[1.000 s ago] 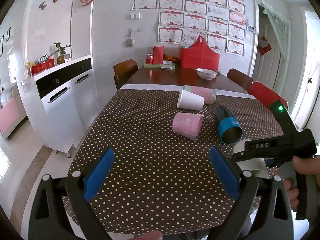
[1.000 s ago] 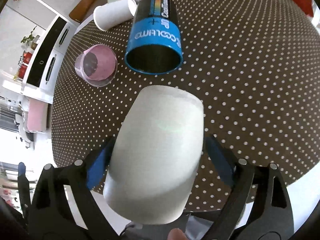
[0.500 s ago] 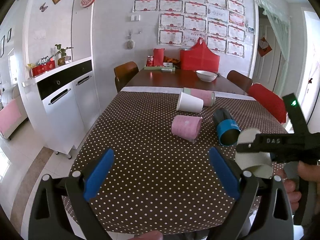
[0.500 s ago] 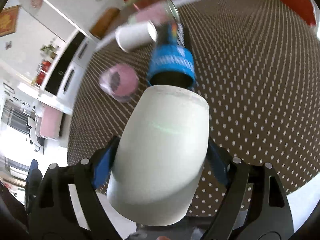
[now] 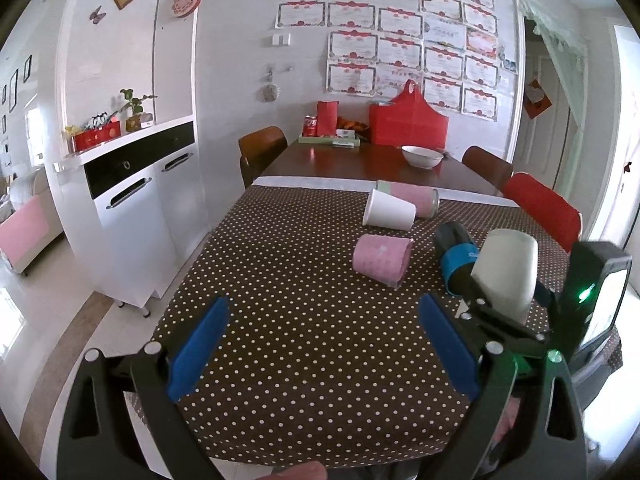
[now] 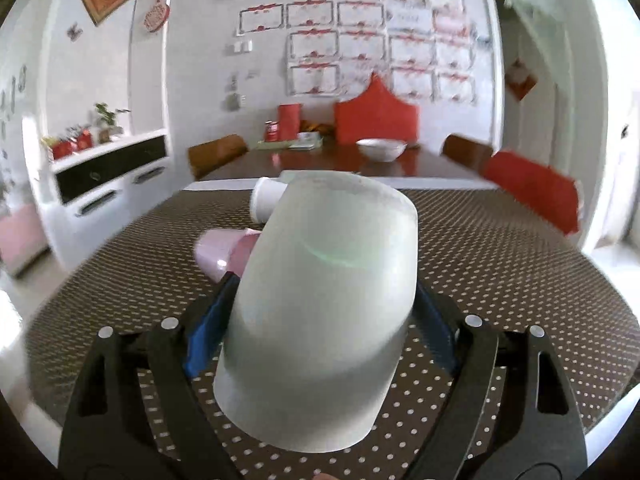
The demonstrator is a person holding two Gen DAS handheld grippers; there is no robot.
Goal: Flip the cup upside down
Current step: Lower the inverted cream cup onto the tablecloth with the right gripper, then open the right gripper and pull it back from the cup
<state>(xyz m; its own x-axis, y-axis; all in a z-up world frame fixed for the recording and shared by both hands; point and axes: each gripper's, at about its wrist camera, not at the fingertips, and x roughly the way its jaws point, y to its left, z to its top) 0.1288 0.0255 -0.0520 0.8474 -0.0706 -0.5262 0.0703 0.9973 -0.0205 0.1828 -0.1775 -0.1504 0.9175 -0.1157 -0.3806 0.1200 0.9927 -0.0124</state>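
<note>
My right gripper [image 6: 320, 316] is shut on a frosted white cup [image 6: 324, 300] and holds it above the polka-dot tablecloth [image 6: 520, 280], closed base up and away from me, wide mouth toward the camera. In the left wrist view the same cup [image 5: 506, 272] stands bottom-up in the right gripper [image 5: 504, 308] at the right. My left gripper [image 5: 320, 340] is open and empty above the near part of the tablecloth [image 5: 300, 300].
Several cups lie on their sides mid-table: a pink one [image 5: 382, 260], a white paper one [image 5: 388, 212], a pink-and-green one [image 5: 412, 198] and a black-and-blue one [image 5: 456, 256]. A white bowl [image 5: 422, 156] and red bags [image 5: 408, 124] are at the far end. A white cabinet [image 5: 132, 200] stands left.
My right gripper has swung up from pointing down at the table to nearly level, lifting the white cup and turning it base-up. The left gripper has barely moved.
</note>
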